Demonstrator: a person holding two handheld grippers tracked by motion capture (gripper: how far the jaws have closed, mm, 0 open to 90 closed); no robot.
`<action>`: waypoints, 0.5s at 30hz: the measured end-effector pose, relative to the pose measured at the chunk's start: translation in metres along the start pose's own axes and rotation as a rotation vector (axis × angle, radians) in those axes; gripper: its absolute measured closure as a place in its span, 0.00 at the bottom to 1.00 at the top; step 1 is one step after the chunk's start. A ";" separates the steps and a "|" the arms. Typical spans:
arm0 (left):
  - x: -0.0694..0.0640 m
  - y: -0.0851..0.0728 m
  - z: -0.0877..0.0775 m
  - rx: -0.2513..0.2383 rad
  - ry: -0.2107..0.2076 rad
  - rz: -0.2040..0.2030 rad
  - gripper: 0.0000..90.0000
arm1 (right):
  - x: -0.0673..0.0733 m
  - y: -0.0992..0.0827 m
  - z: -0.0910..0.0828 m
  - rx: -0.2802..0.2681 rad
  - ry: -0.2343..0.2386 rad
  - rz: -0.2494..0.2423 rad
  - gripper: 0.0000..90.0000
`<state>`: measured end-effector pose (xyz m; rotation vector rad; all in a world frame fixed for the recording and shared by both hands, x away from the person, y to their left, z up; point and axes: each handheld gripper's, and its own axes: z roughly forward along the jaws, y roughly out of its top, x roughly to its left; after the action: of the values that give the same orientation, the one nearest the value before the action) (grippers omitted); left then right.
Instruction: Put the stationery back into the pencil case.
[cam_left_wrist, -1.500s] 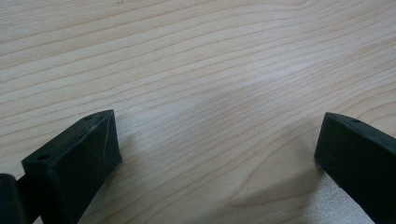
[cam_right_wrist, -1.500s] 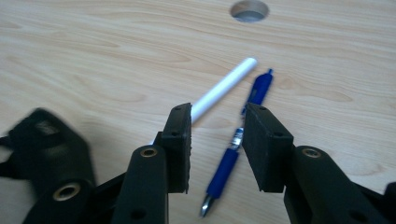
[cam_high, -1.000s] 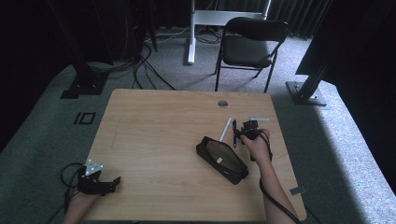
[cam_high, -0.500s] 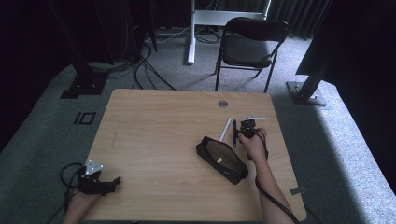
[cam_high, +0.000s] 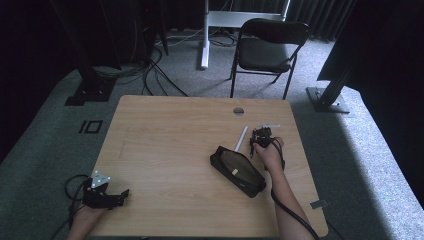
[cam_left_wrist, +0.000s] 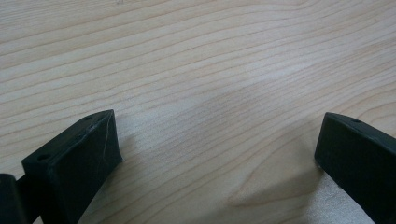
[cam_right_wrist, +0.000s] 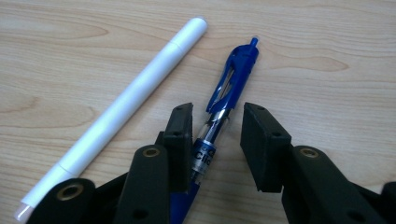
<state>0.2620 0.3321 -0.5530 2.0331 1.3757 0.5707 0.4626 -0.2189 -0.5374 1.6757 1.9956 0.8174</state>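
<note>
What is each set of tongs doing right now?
Left tongs: open, nothing between them.
Right tongs: closing around the blue pen, not yet clamped.

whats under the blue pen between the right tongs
Bare wooden table lies under the blue pen. Its lower barrel runs behind the right tongs, so that end is hidden.

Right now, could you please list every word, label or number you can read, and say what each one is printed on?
"Clic": white print on the barrel of the blue pen, which lies between the right gripper's jaws; further letters are hidden by a jaw.
The white pen beside it carries no readable text.
Any marking on the black pencil case is too small to read.
</note>
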 end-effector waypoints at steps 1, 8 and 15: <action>0.000 0.000 0.000 0.000 0.000 0.000 0.00 | 0.000 0.000 0.000 0.001 -0.007 -0.006 0.74; 0.000 0.000 0.000 0.000 0.000 0.000 0.00 | -0.003 -0.003 -0.002 -0.006 -0.036 0.006 0.88; 0.000 0.000 0.000 0.000 0.000 0.000 0.00 | -0.013 -0.001 -0.006 -0.012 -0.018 0.068 0.88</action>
<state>0.2621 0.3321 -0.5530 2.0331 1.3755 0.5708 0.4606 -0.2326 -0.5346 1.7459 1.9272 0.8329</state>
